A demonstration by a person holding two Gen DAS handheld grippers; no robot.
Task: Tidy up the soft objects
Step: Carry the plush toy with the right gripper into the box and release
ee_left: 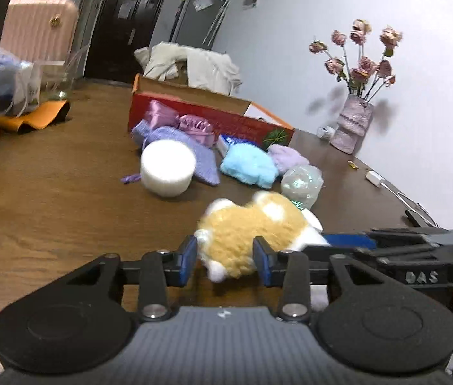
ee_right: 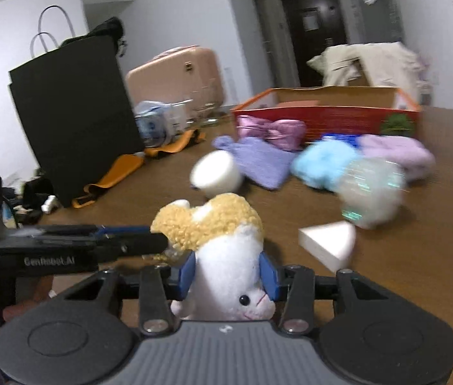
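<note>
Plush toy (ee_left: 248,234), tan fleece back, white belly and face; held just above brown table (ee_left: 49,199), between both tools at once. Left gripper (ee_left: 225,261): blue pads pressed into tan rump end of toy, clenched on it. Right gripper (ee_right: 229,277): blue pads squeezing white head end, face with black eye toward camera, grasping same toy; seen from left wrist entering from right edge, its fingers alongside toy's white flank. Behind toy, on table: white foam cylinder (ee_left: 167,166); lilac knit piece (ee_left: 175,141); pink satin bows (ee_left: 178,122); blue fluffy item (ee_left: 248,165); pale purple fluffy item (ee_left: 287,157); iridescent clear pouch (ee_left: 301,184); white foam wedge (ee_right: 329,245), just right of toy in right wrist view. Red cardboard box (ee_left: 207,114), open top, beyond soft items, well apart from toy. Vase of dried roses (ee_left: 353,122) by wall.
</note>
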